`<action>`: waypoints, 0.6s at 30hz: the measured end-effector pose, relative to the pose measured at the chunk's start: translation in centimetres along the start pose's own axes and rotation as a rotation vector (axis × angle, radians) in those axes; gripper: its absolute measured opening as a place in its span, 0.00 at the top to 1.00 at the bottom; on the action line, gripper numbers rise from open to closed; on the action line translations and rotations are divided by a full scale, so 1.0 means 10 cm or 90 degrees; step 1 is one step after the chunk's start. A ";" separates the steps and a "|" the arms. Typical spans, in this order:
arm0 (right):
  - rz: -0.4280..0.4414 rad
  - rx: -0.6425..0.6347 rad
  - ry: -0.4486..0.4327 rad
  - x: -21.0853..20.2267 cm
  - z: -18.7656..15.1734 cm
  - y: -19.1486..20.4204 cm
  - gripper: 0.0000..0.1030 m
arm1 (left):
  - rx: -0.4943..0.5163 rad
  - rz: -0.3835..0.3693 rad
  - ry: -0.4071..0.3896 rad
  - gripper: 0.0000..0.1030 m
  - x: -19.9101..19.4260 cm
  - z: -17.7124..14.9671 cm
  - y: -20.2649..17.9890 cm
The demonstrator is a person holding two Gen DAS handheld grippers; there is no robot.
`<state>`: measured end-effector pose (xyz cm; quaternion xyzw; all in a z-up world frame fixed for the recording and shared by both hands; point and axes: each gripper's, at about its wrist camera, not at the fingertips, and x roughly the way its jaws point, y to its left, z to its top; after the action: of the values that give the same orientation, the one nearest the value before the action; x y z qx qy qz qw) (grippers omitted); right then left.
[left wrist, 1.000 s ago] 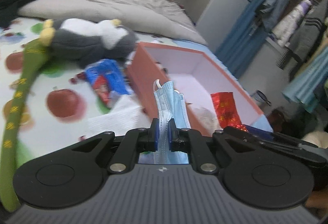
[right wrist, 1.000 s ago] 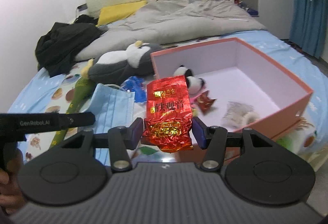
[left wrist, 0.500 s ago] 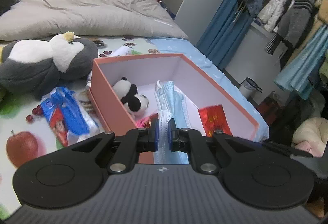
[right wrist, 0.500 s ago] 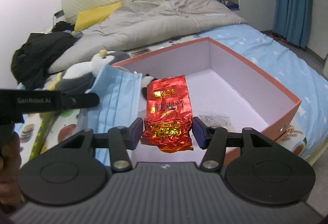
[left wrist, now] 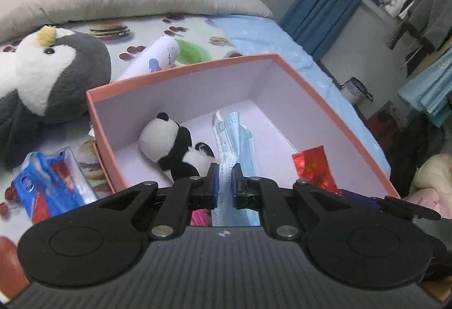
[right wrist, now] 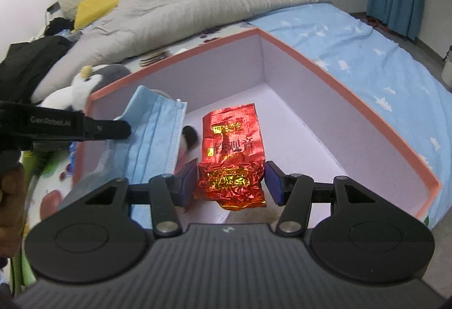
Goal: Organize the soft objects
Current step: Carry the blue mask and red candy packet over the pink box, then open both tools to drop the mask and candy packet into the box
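Step in hand: carry-to-box, both hands loaded. Left gripper pinched nearly closed on a blue face mask; mask hangs from the pads over the interior of the pink box. Right gripper at roughly half width, clamping the crumpled lower end of a red foil tea packet; packet stands up from the pads, also over the box interior, not touching the floor as far as can be told.

Box sits on the bed, on the fruit-print sheet. Already inside: small panda plush, near the left wall. Outside, left of the box: penguin plush and a blue-red wipes-type pack, both apparently awaiting sorting.

Judgement: placement phase, approx. mid-task. Next move calls for lowering each gripper w/in the box walls, then releasing; mask to go beside the panda, packet toward the free right-hand floor. Risk: mask is limp, may catch on a pad at release.
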<state>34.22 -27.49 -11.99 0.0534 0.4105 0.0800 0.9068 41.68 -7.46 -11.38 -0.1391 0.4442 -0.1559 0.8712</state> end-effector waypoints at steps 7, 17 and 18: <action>-0.010 0.008 0.022 0.18 0.04 -0.11 0.45 | -0.003 0.011 0.027 0.87 0.27 0.06 0.05; 0.002 0.010 0.010 -0.09 -0.07 -0.05 0.38 | 0.015 0.021 -0.014 0.64 -0.13 -0.07 -0.10; 0.003 0.009 0.004 -0.15 -0.08 -0.04 0.38 | 0.017 0.021 -0.019 0.64 -0.20 -0.10 -0.12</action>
<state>32.68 -28.10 -11.48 0.0607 0.4142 0.0792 0.9047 39.61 -7.92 -10.00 -0.1224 0.4312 -0.1457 0.8820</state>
